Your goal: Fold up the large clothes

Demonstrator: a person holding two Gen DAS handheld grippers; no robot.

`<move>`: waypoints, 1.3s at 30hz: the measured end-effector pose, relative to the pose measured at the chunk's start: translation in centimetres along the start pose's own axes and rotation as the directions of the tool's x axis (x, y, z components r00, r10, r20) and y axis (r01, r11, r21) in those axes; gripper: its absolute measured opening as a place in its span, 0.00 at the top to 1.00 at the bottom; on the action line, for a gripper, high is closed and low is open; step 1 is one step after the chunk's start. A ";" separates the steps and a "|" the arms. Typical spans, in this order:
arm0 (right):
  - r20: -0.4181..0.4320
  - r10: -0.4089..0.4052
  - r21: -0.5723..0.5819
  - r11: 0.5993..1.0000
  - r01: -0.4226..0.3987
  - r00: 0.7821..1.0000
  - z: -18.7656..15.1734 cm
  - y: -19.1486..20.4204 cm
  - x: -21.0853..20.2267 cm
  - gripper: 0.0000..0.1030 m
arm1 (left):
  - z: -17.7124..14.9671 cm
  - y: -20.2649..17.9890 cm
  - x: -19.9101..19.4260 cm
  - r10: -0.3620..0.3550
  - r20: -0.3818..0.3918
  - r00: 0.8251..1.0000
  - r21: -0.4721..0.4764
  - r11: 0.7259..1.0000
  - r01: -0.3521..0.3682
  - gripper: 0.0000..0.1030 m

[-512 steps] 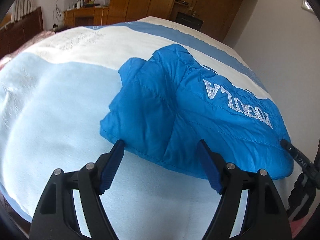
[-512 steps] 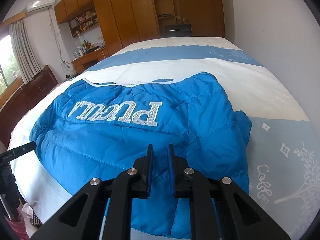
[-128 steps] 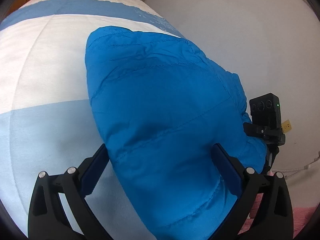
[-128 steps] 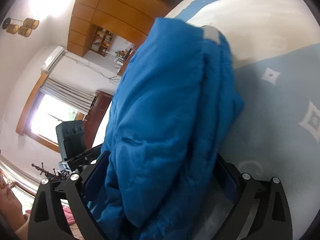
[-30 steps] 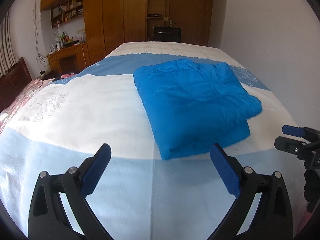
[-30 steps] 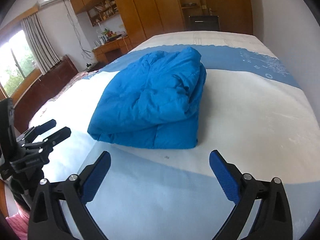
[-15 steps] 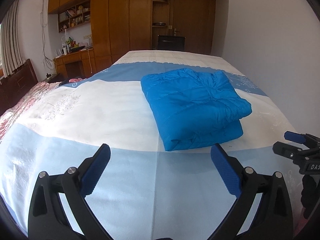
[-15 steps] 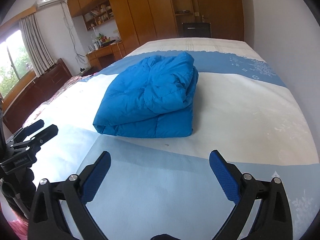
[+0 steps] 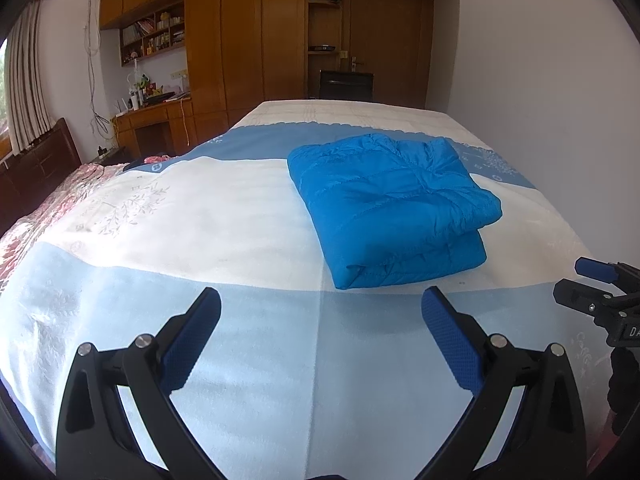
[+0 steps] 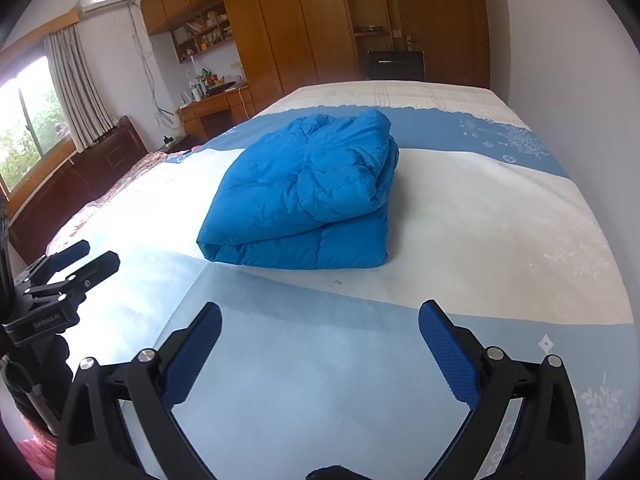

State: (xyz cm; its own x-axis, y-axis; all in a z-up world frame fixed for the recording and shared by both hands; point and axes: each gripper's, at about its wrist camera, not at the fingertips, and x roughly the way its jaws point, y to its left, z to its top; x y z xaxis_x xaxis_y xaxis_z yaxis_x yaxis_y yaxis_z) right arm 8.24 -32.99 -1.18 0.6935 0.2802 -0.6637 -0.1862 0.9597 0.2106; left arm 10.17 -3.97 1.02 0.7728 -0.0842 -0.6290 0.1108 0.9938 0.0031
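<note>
A blue puffer jacket [image 9: 390, 204] lies folded into a thick rectangular bundle on the bed [image 9: 224, 216], right of centre in the left wrist view. In the right wrist view the same jacket [image 10: 308, 196] sits in the middle of the bed [image 10: 500, 224]. My left gripper [image 9: 320, 316] is open and empty, held back over the near pale-blue part of the cover, well short of the jacket. My right gripper [image 10: 320, 320] is likewise open with nothing between its fingers. Each gripper shows at the edge of the other's view, the right gripper [image 9: 596, 280] and the left gripper [image 10: 68, 264].
A white wall [image 9: 540, 80] runs along the bed's right side. Wooden wardrobes [image 9: 256, 40], a desk [image 9: 156, 120] and a dark chair [image 9: 346, 86] stand beyond the far end. A dark wooden headboard [image 10: 80, 176] and a window [image 10: 28, 120] are on the left.
Both grippers have let go of the jacket and drawn back toward the near end of the bed; the folded jacket lies still and looks smaller and farther away.
</note>
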 end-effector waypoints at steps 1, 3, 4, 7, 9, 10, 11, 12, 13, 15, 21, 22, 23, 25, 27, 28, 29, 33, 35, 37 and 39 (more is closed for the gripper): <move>-0.002 0.003 -0.002 1.000 -0.003 1.000 -0.1 0.0 0.0 0.04 | 0.0 0.0 -0.1 0.000 0.001 1.000 0.000 1.000 0.000 0.03; -0.001 0.005 -0.005 1.000 -0.005 1.000 -0.2 0.1 -0.1 0.04 | -0.1 0.0 -0.2 0.000 0.002 1.000 0.002 1.000 0.000 0.03; -0.001 0.007 -0.006 1.000 -0.007 1.000 -0.2 0.1 -0.1 0.04 | -0.1 0.0 -0.2 0.000 0.002 1.000 0.002 1.000 0.000 0.03; 0.000 0.008 -0.008 1.000 -0.008 1.000 -0.2 0.2 -0.2 0.04 | -0.2 -0.1 -0.2 0.001 0.000 1.000 0.007 1.000 -0.001 0.03; -0.001 0.013 -0.007 1.000 -0.013 1.000 -0.2 0.2 -0.2 0.04 | -0.4 0.0 -0.3 0.001 -0.002 1.000 0.010 1.000 -0.001 0.03; -0.002 0.015 -0.007 1.000 -0.015 1.000 -0.2 0.2 -0.2 0.04 | -0.4 0.0 -0.3 0.000 -0.004 1.000 0.010 1.000 0.000 0.03; -0.002 0.016 -0.008 1.000 -0.016 1.000 -0.2 0.2 -0.2 0.04 | -0.4 0.1 -0.2 -0.001 -0.006 1.000 0.009 1.000 0.001 0.03; -0.003 0.016 -0.010 1.000 -0.016 1.000 -0.2 0.2 -0.2 0.04 | -0.4 0.1 -0.2 -0.002 -0.007 1.000 0.007 1.000 0.002 0.03; -0.003 0.015 -0.011 1.000 -0.015 1.000 -0.2 0.3 -0.2 0.04 | -0.5 0.1 -0.2 -0.002 -0.008 1.000 0.006 1.000 0.002 0.03; -0.004 0.016 -0.012 1.000 -0.016 1.000 -0.2 0.3 -0.2 0.04 | -0.5 0.1 -0.2 -0.005 -0.010 1.000 0.004 1.000 0.005 0.03; -0.005 0.023 -0.006 1.000 -0.023 1.000 -0.1 0.2 -0.4 0.04 | -0.5 0.1 -0.3 -0.008 -0.012 1.000 0.003 1.000 0.008 0.03; -0.004 0.024 -0.006 1.000 -0.024 1.000 -0.1 0.2 -0.4 0.04 | -0.5 0.1 -0.3 -0.007 -0.011 1.000 0.003 1.000 0.007 0.03; -0.003 0.020 -0.009 1.000 -0.020 1.000 -0.1 0.2 -0.4 0.04 | -0.5 0.1 -0.3 -0.006 -0.011 1.000 0.004 1.000 0.007 0.03; -0.003 0.018 -0.012 1.000 -0.018 1.000 -0.1 0.3 -0.4 0.04 | -0.5 0.1 -0.3 -0.008 -0.012 1.000 0.004 1.000 0.008 0.03; -0.004 0.021 -0.015 1.000 -0.021 1.000 -0.1 0.3 -0.4 0.04 | -0.5 0.1 -0.3 -0.014 -0.015 1.000 0.004 1.000 0.014 0.03; -0.005 0.022 -0.016 1.000 -0.022 1.000 -0.1 0.3 -0.3 0.04 | -0.6 0.2 -0.3 -0.018 -0.018 1.000 0.003 1.000 0.018 0.03; -0.005 0.022 -0.016 1.000 -0.023 1.000 -0.1 0.3 -0.3 0.04 | -0.5 0.2 -0.3 -0.020 -0.019 1.000 0.003 1.000 0.020 0.03; -0.010 0.025 -0.009 1.000 -0.025 1.000 -0.1 0.2 -0.1 0.04 | -0.5 0.4 -0.2 -0.031 -0.022 0.999 -0.002 1.000 0.031 0.03; -0.012 0.025 -0.006 1.000 -0.025 1.000 -0.2 0.2 0.0 0.04 | -0.6 0.4 -0.2 -0.032 -0.021 0.999 -0.003 0.999 0.032 0.03; -0.013 0.025 -0.006 1.000 -0.025 1.000 -0.2 0.2 0.1 0.04 | -0.6 0.4 -0.2 -0.029 -0.021 0.999 -0.002 1.000 0.029 0.03; -0.013 0.025 -0.006 1.000 -0.025 1.000 -0.2 0.1 0.1 0.04 | -0.6 0.4 -0.1 -0.030 -0.024 0.999 0.001 1.000 0.030 0.03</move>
State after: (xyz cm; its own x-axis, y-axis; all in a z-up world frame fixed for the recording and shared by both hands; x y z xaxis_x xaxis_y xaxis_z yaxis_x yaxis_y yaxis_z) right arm 8.17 -32.82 -1.34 0.6794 0.3041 -0.6678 -0.2077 0.9526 0.2224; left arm 9.76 -3.51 0.67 0.7542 -0.1127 -0.6469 0.1348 0.9908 -0.0153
